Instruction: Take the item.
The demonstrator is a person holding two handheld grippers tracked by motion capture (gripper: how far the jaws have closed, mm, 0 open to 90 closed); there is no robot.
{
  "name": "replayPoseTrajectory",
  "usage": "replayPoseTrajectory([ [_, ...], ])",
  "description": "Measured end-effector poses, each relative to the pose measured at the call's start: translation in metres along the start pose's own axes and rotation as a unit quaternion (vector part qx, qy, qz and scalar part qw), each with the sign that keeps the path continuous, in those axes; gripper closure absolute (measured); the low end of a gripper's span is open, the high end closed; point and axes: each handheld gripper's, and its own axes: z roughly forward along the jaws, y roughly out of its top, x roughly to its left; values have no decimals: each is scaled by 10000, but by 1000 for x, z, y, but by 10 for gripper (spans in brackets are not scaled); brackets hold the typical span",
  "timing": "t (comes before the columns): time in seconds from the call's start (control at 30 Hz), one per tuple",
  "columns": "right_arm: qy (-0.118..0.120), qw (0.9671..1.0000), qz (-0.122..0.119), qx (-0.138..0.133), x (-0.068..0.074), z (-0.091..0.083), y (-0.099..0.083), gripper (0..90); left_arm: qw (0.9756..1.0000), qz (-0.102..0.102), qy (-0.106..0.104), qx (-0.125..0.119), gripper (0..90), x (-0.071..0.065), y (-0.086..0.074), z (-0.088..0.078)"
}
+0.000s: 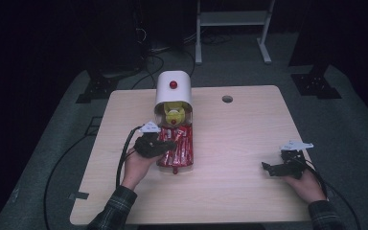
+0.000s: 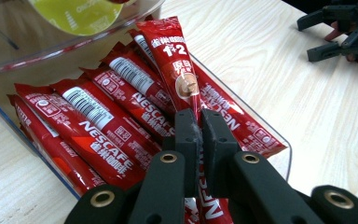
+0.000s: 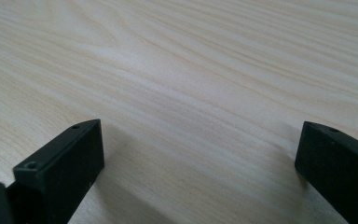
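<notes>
A clear tray (image 2: pixel 285 156) holds several red Nescafe stick sachets (image 2: pixel 103 128) lying side by side. My left gripper (image 2: pixel 198 117) is shut on one sachet (image 2: pixel 173 65), which stands tilted up above the others with its lower end pinched between the pads. In the high view the left gripper (image 1: pixel 165 143) sits over the tray of red sachets (image 1: pixel 181 152), in front of a white dispenser (image 1: pixel 173 88). My right gripper (image 3: pixel 200 154) rests open on the bare wooden table (image 3: pixel 182 70) at the right (image 1: pixel 270 168), with nothing between its jaws.
A yellow-lidded capsule (image 1: pixel 173 115) sits in the dispenser's mouth, right behind the tray; its lid (image 2: pixel 77 14) is close above the sachets. A cable hole (image 1: pixel 227 99) lies in the tabletop at the back. Black cables trail off the table's left side.
</notes>
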Motion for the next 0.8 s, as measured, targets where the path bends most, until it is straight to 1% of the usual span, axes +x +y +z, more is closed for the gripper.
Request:
replayPoseTrajectory([
  [0.37,-1,10000,0,-1,0,0,0,4,10000,-27,-27,-80,863,1,2,-14],
  [0.4,0,10000,-1,-1,0,0,0,4,9999,-51,-35,-118,864,1,2,-15],
  [0.8,-1,10000,1,-3,0,0,0,4,9999,-78,-13,-95,865,3,1,-25],
])
